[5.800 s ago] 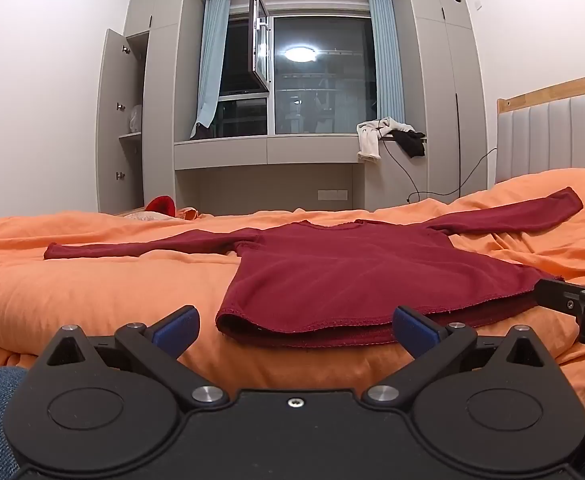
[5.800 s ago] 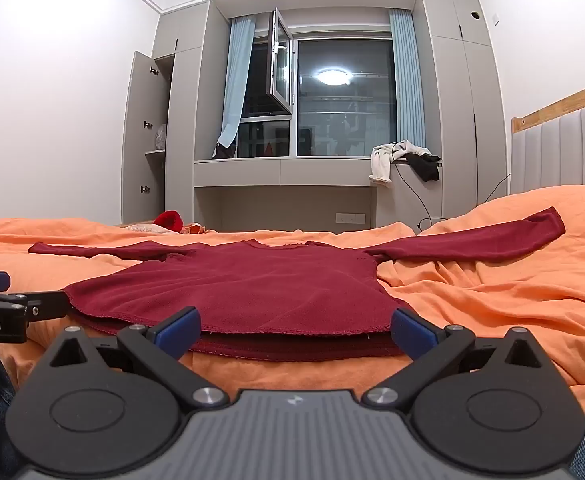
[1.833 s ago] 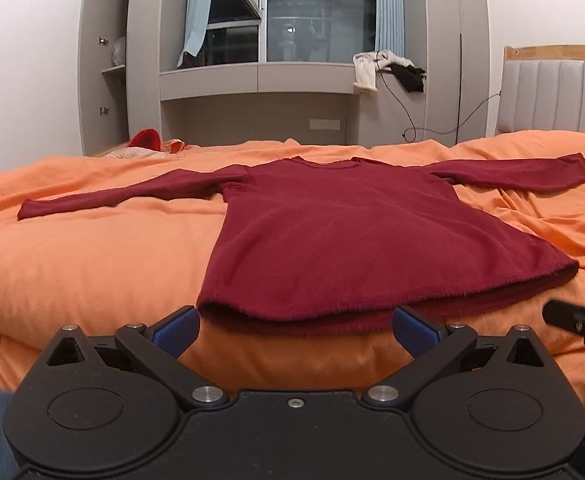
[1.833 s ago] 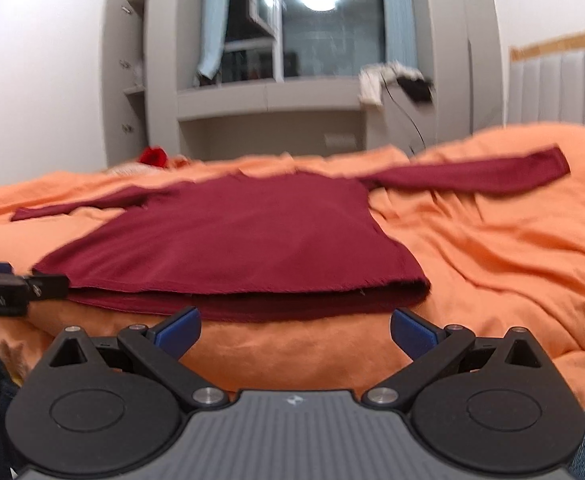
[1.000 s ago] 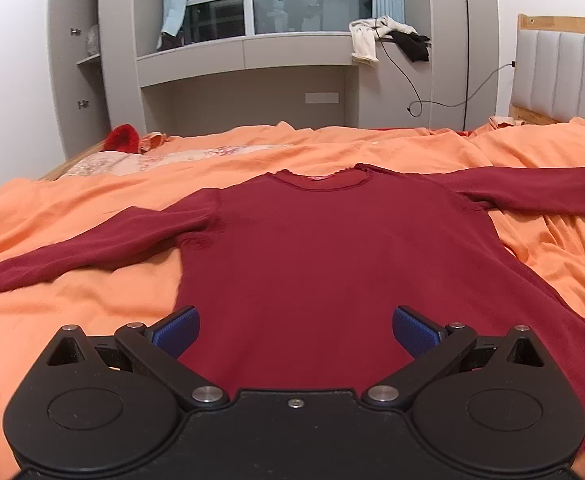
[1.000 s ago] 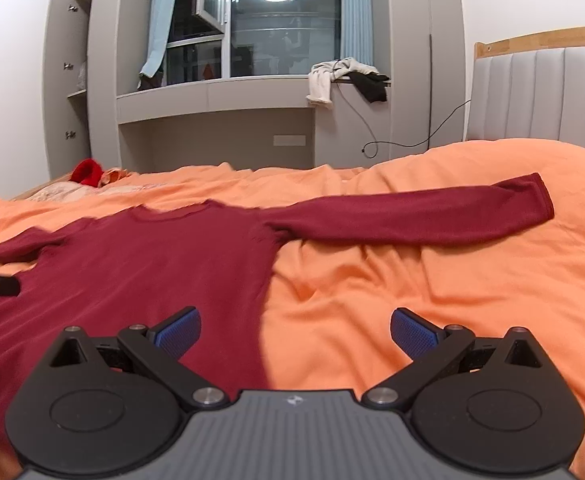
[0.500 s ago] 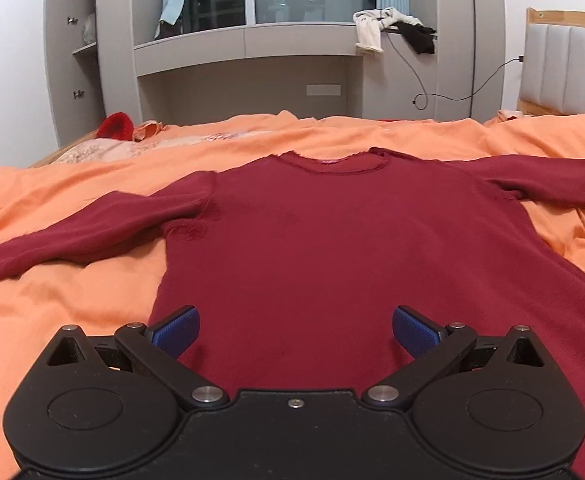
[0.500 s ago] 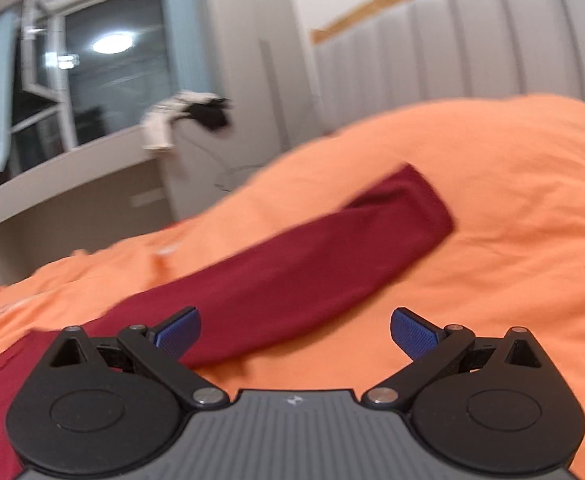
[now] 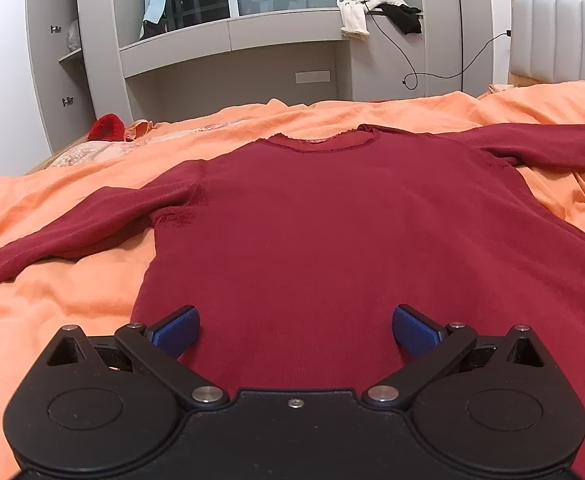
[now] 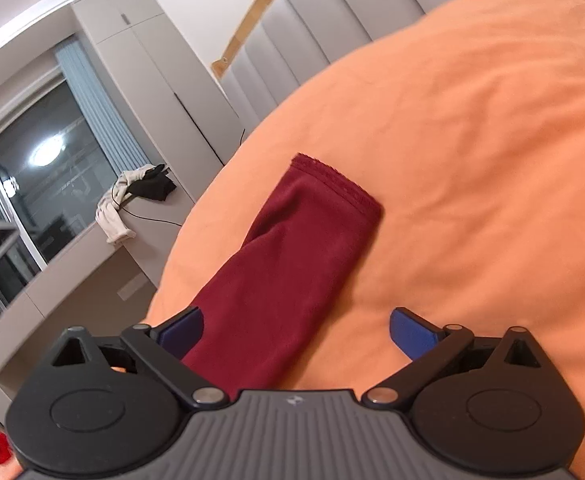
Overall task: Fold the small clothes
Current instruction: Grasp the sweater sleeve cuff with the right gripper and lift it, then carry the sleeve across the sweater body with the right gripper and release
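Note:
A dark red long-sleeved top (image 9: 332, 232) lies spread flat on the orange bedcover (image 9: 52, 304), neck away from me, sleeves out to both sides. My left gripper (image 9: 295, 330) is open and empty, hovering over the top's lower body. My right gripper (image 10: 296, 330) is open and empty, tilted, over the right sleeve (image 10: 292, 264); the sleeve runs between its jaws and the cuff (image 10: 336, 184) lies ahead on the orange cover (image 10: 472, 160).
A grey padded headboard (image 10: 332, 32) stands on the right. Beyond the bed are grey cabinets with a window shelf (image 9: 228, 36) holding white and black clothes (image 9: 372, 12) and a cable. A red item (image 9: 106, 128) lies at the far left bed edge.
My right gripper has swung right and rolled, closing in over the right sleeve's cuff end. My left gripper has moved slightly forward over the top's body. Both stay open.

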Action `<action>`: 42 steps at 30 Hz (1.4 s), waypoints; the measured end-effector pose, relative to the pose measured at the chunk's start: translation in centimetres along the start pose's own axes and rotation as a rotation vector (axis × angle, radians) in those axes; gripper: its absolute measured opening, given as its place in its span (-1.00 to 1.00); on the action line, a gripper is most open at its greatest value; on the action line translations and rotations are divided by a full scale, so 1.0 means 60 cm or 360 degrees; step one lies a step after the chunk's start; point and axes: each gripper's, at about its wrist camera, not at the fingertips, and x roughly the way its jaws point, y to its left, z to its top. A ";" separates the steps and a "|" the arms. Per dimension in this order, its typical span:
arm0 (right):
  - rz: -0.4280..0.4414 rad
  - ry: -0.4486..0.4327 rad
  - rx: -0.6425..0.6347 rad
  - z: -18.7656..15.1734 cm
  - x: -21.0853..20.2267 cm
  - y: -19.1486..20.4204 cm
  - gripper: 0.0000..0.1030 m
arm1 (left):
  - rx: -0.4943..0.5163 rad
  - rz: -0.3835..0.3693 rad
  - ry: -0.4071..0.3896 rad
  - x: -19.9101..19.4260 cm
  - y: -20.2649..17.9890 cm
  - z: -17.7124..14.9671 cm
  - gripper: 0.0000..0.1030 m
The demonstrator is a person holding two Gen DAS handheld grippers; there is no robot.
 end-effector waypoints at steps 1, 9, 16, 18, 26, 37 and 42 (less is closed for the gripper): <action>0.0000 -0.0012 -0.0011 0.004 0.008 -0.001 0.74 | -0.0003 -0.0006 0.0003 0.001 0.002 -0.001 0.99; -0.0024 -0.0112 0.0138 0.009 0.026 -0.024 -0.51 | -0.0066 -0.0042 0.0005 0.003 0.017 -0.004 0.99; 0.0048 -0.0192 0.0003 0.016 -0.005 -0.011 -0.90 | -0.0206 0.0040 -0.0102 -0.017 0.046 0.017 0.99; 0.0079 -0.0223 -0.0116 0.019 -0.018 0.021 -0.90 | -0.0251 0.0056 -0.0141 -0.025 0.057 0.027 0.99; 0.0170 -0.0253 -0.0445 0.035 -0.056 0.174 -0.90 | -0.0380 0.0071 -0.0202 -0.040 0.089 0.044 0.99; 0.0575 -0.0298 -0.1044 -0.053 -0.160 0.453 -0.91 | -0.0602 0.0228 -0.0119 -0.031 0.152 0.049 0.99; 0.0844 -0.0315 -0.1441 -0.168 -0.237 0.552 -0.91 | -0.0734 0.0243 -0.0090 -0.031 0.186 0.048 0.99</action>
